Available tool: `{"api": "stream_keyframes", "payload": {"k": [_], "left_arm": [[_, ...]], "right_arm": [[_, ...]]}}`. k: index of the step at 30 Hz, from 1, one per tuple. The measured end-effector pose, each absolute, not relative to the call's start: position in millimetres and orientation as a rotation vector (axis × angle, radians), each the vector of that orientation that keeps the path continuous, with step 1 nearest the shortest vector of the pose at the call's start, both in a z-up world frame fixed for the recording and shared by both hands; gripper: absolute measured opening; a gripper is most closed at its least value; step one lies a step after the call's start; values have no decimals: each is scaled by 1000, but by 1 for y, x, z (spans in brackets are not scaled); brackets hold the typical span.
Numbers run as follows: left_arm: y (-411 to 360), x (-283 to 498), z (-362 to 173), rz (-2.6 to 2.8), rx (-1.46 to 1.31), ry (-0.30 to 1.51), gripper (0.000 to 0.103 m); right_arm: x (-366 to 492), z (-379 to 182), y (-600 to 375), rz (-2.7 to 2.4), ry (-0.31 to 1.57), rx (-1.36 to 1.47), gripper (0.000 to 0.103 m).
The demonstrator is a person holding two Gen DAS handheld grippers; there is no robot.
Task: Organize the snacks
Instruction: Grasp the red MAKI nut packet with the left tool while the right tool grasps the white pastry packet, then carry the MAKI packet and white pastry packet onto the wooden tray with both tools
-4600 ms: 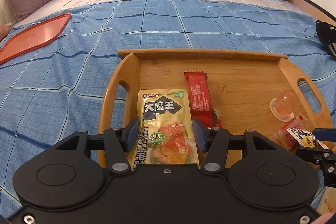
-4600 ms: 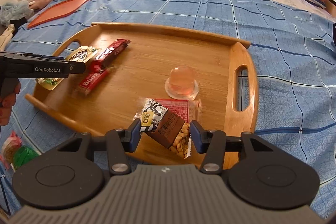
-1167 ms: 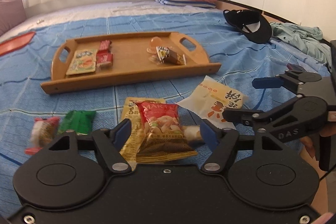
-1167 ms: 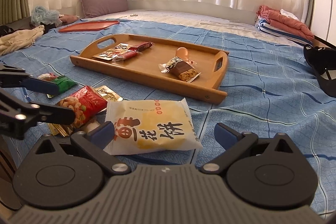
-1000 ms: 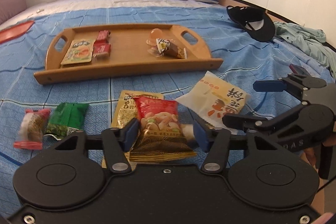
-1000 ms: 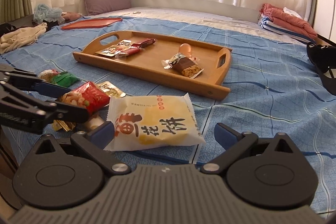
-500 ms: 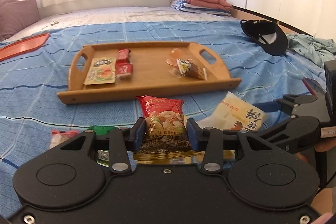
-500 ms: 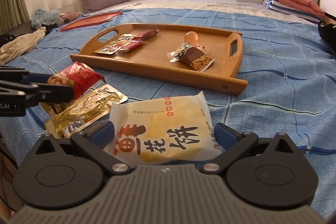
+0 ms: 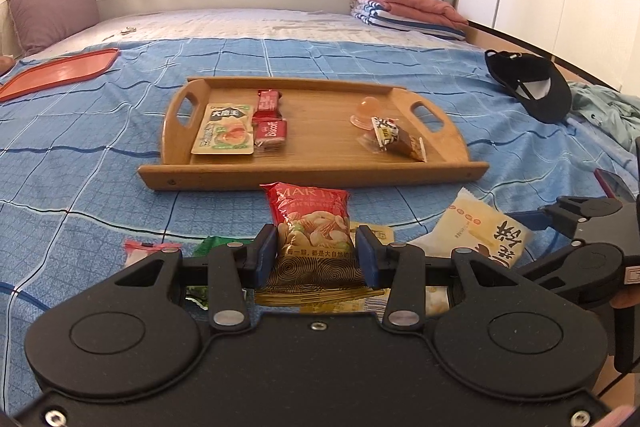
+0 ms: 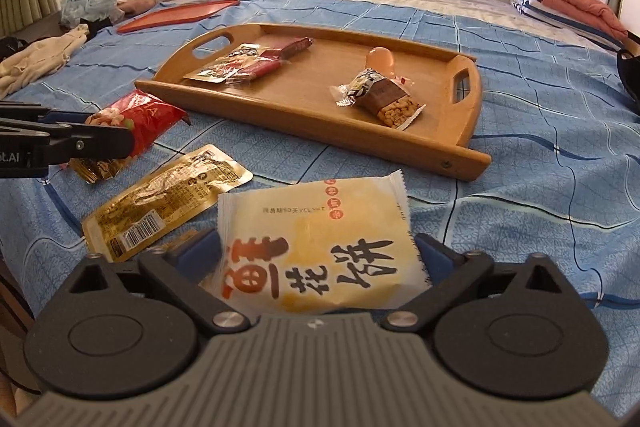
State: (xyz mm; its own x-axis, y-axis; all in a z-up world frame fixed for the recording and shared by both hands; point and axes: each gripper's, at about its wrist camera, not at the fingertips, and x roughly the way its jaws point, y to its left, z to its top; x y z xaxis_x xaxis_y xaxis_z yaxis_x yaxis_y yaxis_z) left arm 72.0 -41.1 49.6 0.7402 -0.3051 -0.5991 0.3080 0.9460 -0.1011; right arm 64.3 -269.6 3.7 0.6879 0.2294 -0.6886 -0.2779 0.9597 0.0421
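A wooden tray (image 9: 312, 171) lies on the blue checked bedspread and holds a yellow-green packet (image 9: 224, 131), red bars (image 9: 269, 123), a jelly cup (image 9: 366, 109) and a peanut bar (image 9: 396, 139). My left gripper (image 9: 316, 239) is shut on a red nut packet (image 9: 308, 211), held above the spread just short of the tray's front wall. My right gripper (image 10: 320, 255) has its jaws closing on a yellow biscuit packet (image 10: 316, 239), the blue pads meeting its two sides. The right wrist view has the red nut packet (image 10: 152, 119) at far left.
A gold packet (image 10: 160, 199) lies flat between the two grippers. A green packet (image 9: 212, 243) and a red-white sweet (image 9: 140, 247) sit by the left gripper. An orange tray (image 9: 60, 71), a black cap (image 9: 532, 91) and folded towels (image 9: 408, 7) lie further off.
The left gripper closed on the red nut packet and raised it off the gold packet toward the tray. The right jaws narrowed from wide open onto the yellow biscuit packet.
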Motion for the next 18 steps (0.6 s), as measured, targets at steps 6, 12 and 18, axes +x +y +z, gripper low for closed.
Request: {"api": "stream_keyframes", "payload": {"k": [6, 12, 18], "left_arm": [[-36, 74, 53, -325, 1, 645, 41], [-29, 84, 63, -309, -6, 621, 41], [-21, 102, 81, -299, -4, 593, 41]], "right_arm": [[54, 14, -262, 274, 724, -102, 79], [51, 29, -261, 263, 691, -95, 78], [62, 57, -269, 227, 638, -32, 78]]}}
